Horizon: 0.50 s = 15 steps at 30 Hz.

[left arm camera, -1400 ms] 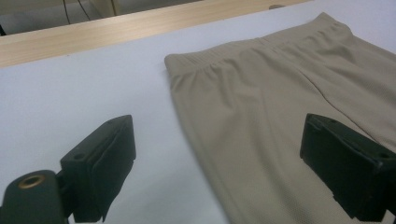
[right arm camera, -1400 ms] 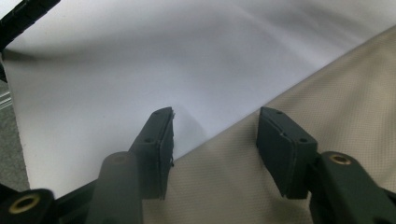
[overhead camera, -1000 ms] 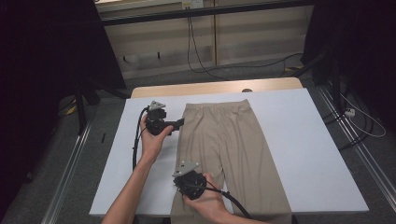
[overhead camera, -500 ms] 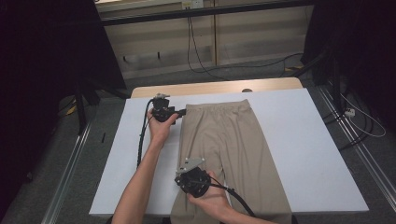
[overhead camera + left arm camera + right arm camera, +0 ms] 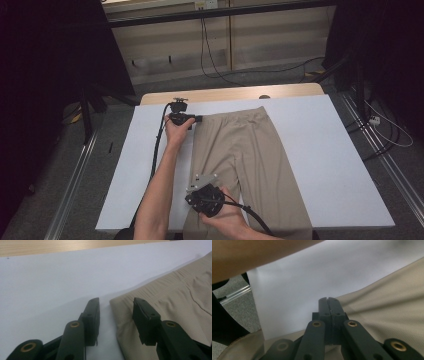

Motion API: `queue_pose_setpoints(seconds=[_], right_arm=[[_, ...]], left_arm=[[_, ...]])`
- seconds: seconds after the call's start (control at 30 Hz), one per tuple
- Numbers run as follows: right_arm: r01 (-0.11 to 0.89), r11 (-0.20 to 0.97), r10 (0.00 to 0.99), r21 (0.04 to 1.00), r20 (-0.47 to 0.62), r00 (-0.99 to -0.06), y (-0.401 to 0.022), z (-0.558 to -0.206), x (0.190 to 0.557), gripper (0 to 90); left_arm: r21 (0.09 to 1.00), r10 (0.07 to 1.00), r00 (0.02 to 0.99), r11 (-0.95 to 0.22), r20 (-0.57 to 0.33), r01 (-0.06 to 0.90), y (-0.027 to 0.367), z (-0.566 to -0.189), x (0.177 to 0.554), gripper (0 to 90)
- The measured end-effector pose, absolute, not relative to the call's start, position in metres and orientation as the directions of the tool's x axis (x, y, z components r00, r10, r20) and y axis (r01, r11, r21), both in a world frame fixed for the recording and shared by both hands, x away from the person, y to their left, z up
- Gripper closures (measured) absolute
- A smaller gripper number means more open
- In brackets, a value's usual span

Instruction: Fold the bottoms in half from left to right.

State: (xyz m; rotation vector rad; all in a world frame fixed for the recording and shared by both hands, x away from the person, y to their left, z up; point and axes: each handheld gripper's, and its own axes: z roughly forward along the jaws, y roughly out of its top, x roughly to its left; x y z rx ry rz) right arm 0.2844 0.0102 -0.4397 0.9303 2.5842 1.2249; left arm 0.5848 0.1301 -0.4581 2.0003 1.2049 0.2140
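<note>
Beige trousers (image 5: 250, 160) lie flat on the white table cover (image 5: 320, 150), waistband at the far end. My left gripper (image 5: 197, 119) is at the waistband's far left corner. In the left gripper view its jaws (image 5: 116, 302) straddle that corner of the trousers (image 5: 175, 297); they have just been closing, a gap still shows and the pads do not press. My right gripper (image 5: 194, 192) sits at the left edge of the near leg. In the right gripper view its jaws (image 5: 328, 300) are shut together on the fabric edge (image 5: 387, 302).
A strip of wooden tabletop (image 5: 230, 94) shows beyond the white cover. The left forearm (image 5: 160, 180) stretches along the trousers' left side and crosses the top of the right gripper view (image 5: 262, 255). Grey floor, rails and cables surround the table.
The left hand has moved farther up the table and lower, to the waistband corner, and its jaws have narrowed around it. The right gripper has stayed in place, shut.
</note>
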Motion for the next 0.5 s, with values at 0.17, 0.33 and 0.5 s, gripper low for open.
queue_pose_setpoints(seconds=[0.17, 0.33, 0.5], right_arm=[[0.479, 0.461, 0.578, 0.747, 0.157, -0.801, 0.009, -0.439, 0.285, 90.0], [0.482, 0.437, 0.581, 0.760, 0.171, -0.796, 0.005, -0.434, 0.284, 90.0], [0.473, 0.416, 0.575, 0.777, 0.179, -0.798, 0.000, -0.429, 0.285, 90.0]], left_arm=[[0.684, 0.800, 0.552, -0.269, -0.233, 0.678, 0.123, -0.458, 0.581, 74.0], [0.692, 0.802, 0.545, -0.249, -0.245, 0.677, 0.123, -0.459, 0.581, 81.5], [0.719, 0.796, 0.536, -0.195, -0.281, 0.667, 0.127, -0.449, 0.580, 85.5]])
